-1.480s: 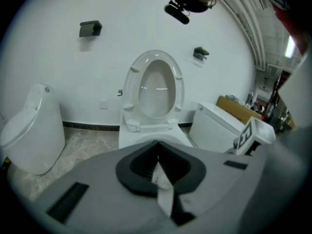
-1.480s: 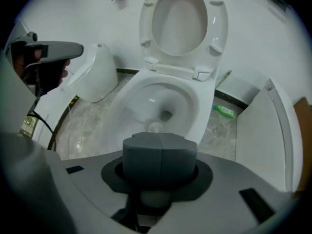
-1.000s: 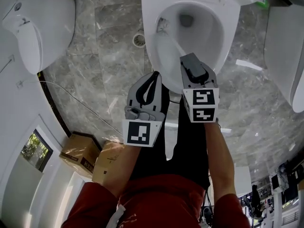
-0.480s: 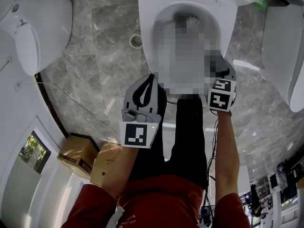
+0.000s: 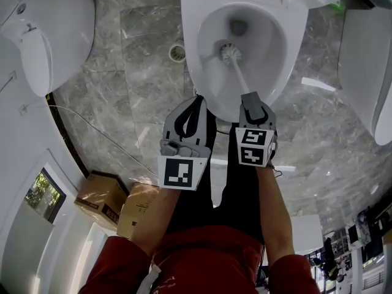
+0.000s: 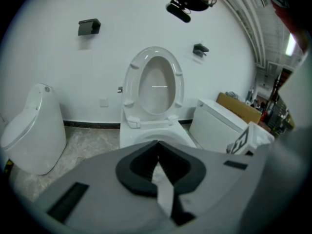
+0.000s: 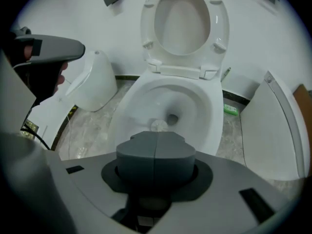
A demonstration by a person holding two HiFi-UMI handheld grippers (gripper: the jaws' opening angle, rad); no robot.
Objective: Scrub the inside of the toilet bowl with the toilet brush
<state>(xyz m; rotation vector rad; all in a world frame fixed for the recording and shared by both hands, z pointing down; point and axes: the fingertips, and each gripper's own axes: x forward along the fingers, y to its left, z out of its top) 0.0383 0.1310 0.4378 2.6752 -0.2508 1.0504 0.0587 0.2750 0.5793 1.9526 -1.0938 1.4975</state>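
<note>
The white toilet bowl [image 5: 191,54] stands open, its seat and lid raised. A white toilet brush [image 5: 229,54] has its round head low inside the bowl, just in front of the drain hole. Its thin handle slants down to my right gripper [image 5: 248,97], which is shut on it. In the right gripper view the brush head [image 7: 158,126] peeks out above the closed jaws of my right gripper [image 7: 155,147], and the handle is hidden. My left gripper [image 5: 197,98] hangs shut and holds nothing at the bowl's near rim. My left gripper [image 6: 157,144] faces the toilet [image 6: 146,130].
Another white toilet [image 5: 49,35] stands at the left and a third fixture [image 5: 367,60] at the right. A round floor drain [image 5: 177,52] sits beside the bowl. Cardboard boxes [image 5: 101,198] and a thin cable lie on the marble floor at lower left. A green item [image 7: 230,110] lies behind the bowl.
The brush head went from the bowl's left wall round its back to the middle. My right gripper swung out right and came back left. The left gripper kept still.
</note>
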